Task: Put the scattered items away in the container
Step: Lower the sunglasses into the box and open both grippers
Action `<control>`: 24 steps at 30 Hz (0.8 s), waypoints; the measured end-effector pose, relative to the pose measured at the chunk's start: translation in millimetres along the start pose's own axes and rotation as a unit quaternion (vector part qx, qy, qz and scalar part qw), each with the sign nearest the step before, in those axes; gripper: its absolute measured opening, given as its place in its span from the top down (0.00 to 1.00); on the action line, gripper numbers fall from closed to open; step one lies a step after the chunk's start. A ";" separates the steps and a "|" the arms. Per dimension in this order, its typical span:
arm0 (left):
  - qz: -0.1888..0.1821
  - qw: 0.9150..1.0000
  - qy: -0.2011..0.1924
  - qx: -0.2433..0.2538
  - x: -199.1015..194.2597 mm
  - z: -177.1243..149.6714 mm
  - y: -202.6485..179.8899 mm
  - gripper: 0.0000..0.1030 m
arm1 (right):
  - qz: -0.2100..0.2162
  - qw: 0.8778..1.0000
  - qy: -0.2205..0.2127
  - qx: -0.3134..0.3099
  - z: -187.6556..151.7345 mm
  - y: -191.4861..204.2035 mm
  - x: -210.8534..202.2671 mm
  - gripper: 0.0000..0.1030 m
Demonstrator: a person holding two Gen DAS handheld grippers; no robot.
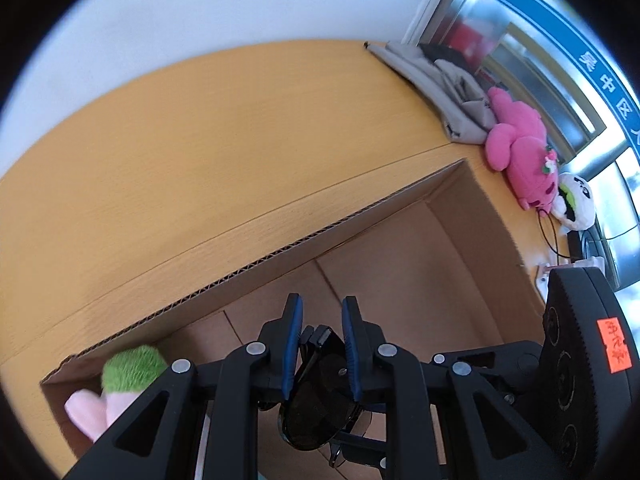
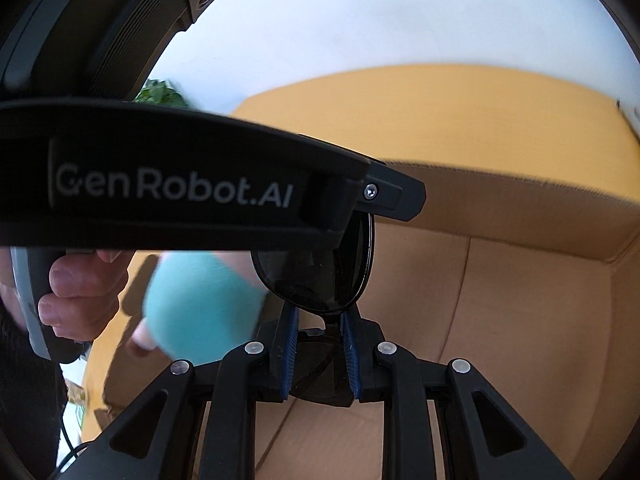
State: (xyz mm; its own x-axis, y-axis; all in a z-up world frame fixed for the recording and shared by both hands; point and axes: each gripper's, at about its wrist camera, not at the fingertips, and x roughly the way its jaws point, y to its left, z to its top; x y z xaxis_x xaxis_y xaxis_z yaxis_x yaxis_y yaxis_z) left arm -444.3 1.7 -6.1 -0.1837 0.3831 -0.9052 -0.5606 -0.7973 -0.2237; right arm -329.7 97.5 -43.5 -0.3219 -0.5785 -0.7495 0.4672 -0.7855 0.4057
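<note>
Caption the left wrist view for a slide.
Left gripper carrying sunglasses over the box.

Bright daylight fills both views, with glare off the window (image 1: 520,60) at two o'clock. Fisheye bending darkens every rim. The turquoise plush (image 2: 200,304) at eight o'clock smears with motion blur.

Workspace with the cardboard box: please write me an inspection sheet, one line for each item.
Surface: wooden table, bare beside the box.
Job's things: sunglasses held over the open cardboard box; green and pink plush inside it.
Clutter: pink plush, white plush, grey cloth at the table's far edge.
Grippers: left gripper and right gripper both shut on the sunglasses.
Cables: black cable near the white plush.
Surroundings: white wall, window.
</note>
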 end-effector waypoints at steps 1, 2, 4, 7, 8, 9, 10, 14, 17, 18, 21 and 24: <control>-0.001 1.000 0.007 -0.003 6.9 1.1 3.4 0.82 | 0.002 1.000 0.006 0.009 0.4 -5.3 7.1 0.78; -0.002 1.000 0.013 -0.006 14.1 2.4 7.9 0.82 | 0.003 1.000 0.012 0.016 0.7 -9.6 12.9 0.78; 0.004 1.000 0.017 -0.013 26.0 3.7 13.6 0.82 | 0.008 0.999 0.020 0.031 1.7 -17.0 22.0 0.77; 0.002 1.000 0.019 -0.023 33.1 5.5 19.4 0.82 | 0.010 0.999 0.027 0.045 4.4 -22.1 27.6 0.77; 0.003 1.000 0.020 -0.022 34.2 5.7 20.7 0.82 | 0.010 0.998 0.028 0.048 4.8 -22.6 28.5 0.77; 0.004 0.999 0.022 -0.023 35.2 5.8 20.8 0.82 | 0.010 0.998 0.029 0.051 5.1 -23.2 29.3 0.77; 0.005 0.999 0.025 -0.025 36.8 5.6 21.7 0.81 | 0.011 0.998 0.030 0.055 5.2 -24.1 30.1 0.76; 0.015 0.999 0.035 -0.029 44.4 6.1 26.7 0.81 | 0.015 0.996 0.041 0.082 5.3 -25.8 34.6 0.76; 0.024 0.998 0.043 -0.028 49.9 6.4 28.4 0.81 | 0.014 0.993 0.052 0.107 6.2 -26.7 38.7 0.76; 0.025 0.998 0.045 -0.028 50.8 6.6 28.3 0.81 | 0.014 0.992 0.054 0.112 6.2 -27.1 39.5 0.76; 0.025 0.998 0.048 -0.032 52.9 7.3 29.6 0.80 | 0.015 0.991 0.052 0.121 5.8 -27.7 40.5 0.76; 0.039 0.997 0.059 -0.039 59.1 6.4 32.3 0.77 | 0.014 0.990 0.056 0.128 5.5 -27.6 43.3 0.75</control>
State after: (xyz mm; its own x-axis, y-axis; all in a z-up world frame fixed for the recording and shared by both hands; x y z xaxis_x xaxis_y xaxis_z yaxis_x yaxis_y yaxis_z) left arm -478.4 1.6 -64.5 -0.1251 0.2648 -0.9561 -0.4837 -0.8577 -0.1743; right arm -361.1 92.9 -84.3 -0.2124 -0.5846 -0.7830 0.2463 -0.8074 0.5361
